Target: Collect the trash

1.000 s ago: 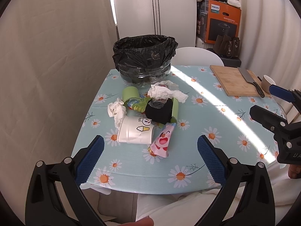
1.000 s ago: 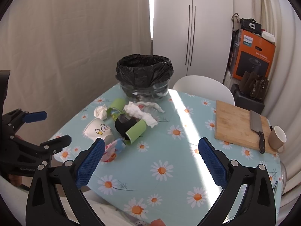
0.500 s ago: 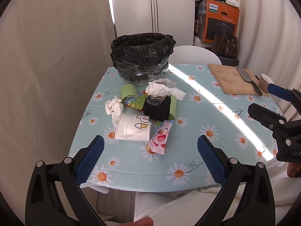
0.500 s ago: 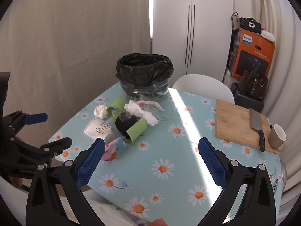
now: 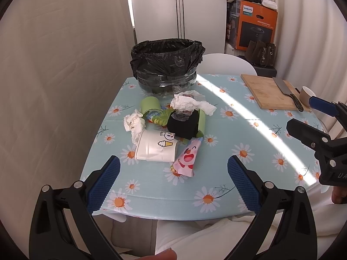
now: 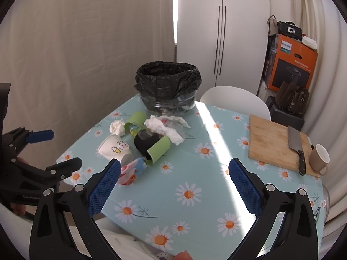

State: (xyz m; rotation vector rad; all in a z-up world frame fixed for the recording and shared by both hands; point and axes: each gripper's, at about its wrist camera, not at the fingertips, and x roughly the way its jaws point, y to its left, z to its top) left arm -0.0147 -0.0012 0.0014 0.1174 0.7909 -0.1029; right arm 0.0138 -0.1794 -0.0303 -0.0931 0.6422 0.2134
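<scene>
From the left wrist, the left tongs (image 5: 173,174) are wide and hold nothing, back from the surface (image 5: 227,186) to aim at the trash (image 5: 171,127) piled by the bin (image 5: 166,65). From the right wrist, the right tongs (image 6: 174,181) are wide and hold nothing too, and the trash (image 6: 143,138) lies close to the bin (image 6: 168,86), so I think each trip will be short.

both grippers (image 5: 173,166) (image 6: 173,171) share black skeletal frames, silver screws, blue cross-hatched pads (image 5: 103,183); white lettering marks their sides; the person wears white.
</scene>
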